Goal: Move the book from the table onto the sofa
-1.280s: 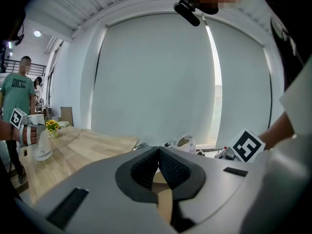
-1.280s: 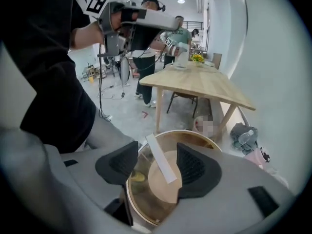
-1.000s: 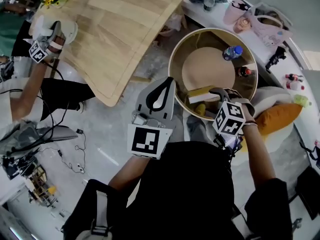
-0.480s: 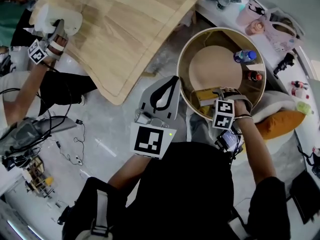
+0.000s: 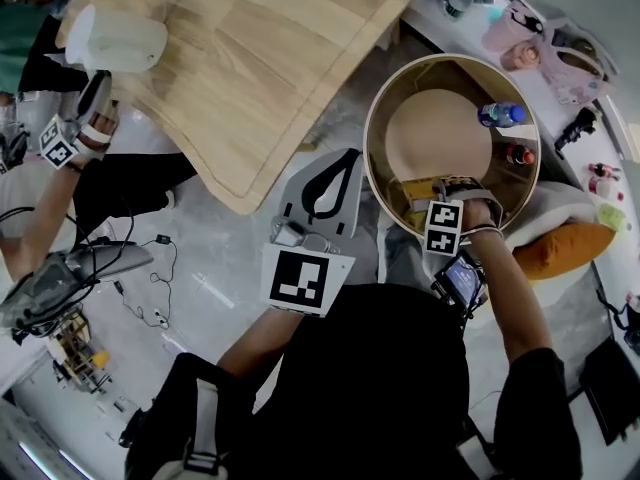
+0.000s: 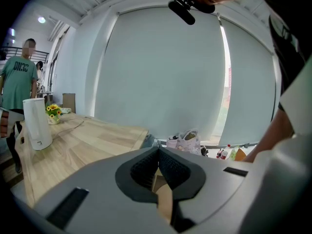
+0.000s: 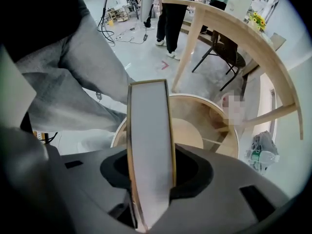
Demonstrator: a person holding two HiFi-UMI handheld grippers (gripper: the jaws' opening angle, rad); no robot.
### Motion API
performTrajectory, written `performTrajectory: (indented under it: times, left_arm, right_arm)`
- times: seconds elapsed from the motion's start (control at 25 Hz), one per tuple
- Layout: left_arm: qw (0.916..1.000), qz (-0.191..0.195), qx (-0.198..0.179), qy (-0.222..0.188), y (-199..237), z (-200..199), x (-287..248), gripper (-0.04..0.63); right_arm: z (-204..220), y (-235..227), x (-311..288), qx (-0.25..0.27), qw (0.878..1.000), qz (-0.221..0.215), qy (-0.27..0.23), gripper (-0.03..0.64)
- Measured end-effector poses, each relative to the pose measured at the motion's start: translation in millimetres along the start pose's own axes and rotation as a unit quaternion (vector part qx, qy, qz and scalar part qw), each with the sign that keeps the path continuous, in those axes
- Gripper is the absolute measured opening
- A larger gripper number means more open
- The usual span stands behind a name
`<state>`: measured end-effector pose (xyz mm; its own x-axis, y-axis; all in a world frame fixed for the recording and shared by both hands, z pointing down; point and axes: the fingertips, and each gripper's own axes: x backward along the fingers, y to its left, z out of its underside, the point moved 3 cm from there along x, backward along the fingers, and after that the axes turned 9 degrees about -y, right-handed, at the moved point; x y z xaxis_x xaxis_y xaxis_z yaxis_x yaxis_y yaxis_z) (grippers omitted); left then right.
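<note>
the book [image 7: 148, 126] stands on edge inside the round bench [image 5: 372, 158], against its near raised rim. it is clamped across its thickness by the jaws of the right gripper [image 7: 150, 174], which points down and has just been closing on it. the left gripper [image 6: 157, 169] hangs beside the bench, jaws pressed together on nothing. the hold covers only a narrow strip, so on lifting the book may swing, slip out or catch the rim before reaching the sofa [image 5: 548, 208].

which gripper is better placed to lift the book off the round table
Right. The right gripper sits over the round table, its jaws have just been closing onto the book between them. The left gripper is shut, empty, beside the table.
</note>
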<state>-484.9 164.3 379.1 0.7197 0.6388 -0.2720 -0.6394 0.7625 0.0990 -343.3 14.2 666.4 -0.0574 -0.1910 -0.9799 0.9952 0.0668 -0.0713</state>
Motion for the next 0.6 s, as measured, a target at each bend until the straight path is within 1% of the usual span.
performTrajectory:
  times: [0.16,0.28,0.48,0.6]
  left_arm:
    - [1.0,0.004,0.005,0.002,8,2,-3,0.011]
    - [0.9999,0.01,0.005,0.0,10,2,-6,0.011]
    - [0.9996,0.029,0.007,-0.004,20,-3,-15,0.011]
    - [0.9989,0.044,0.011,-0.004,24,-7,-21,0.011]
  right_arm:
    - [1,-2,-5,-0.013,1.0,-0.004,0.015,0.167]
    - [2,-4,-6,-0.024,0.999,-0.006,0.023,0.153]
    - [5,-12,0,-0.079,0.996,-0.006,0.027,0.15]
    - [4,-17,10,-0.113,0.993,-0.001,0.019,0.15]
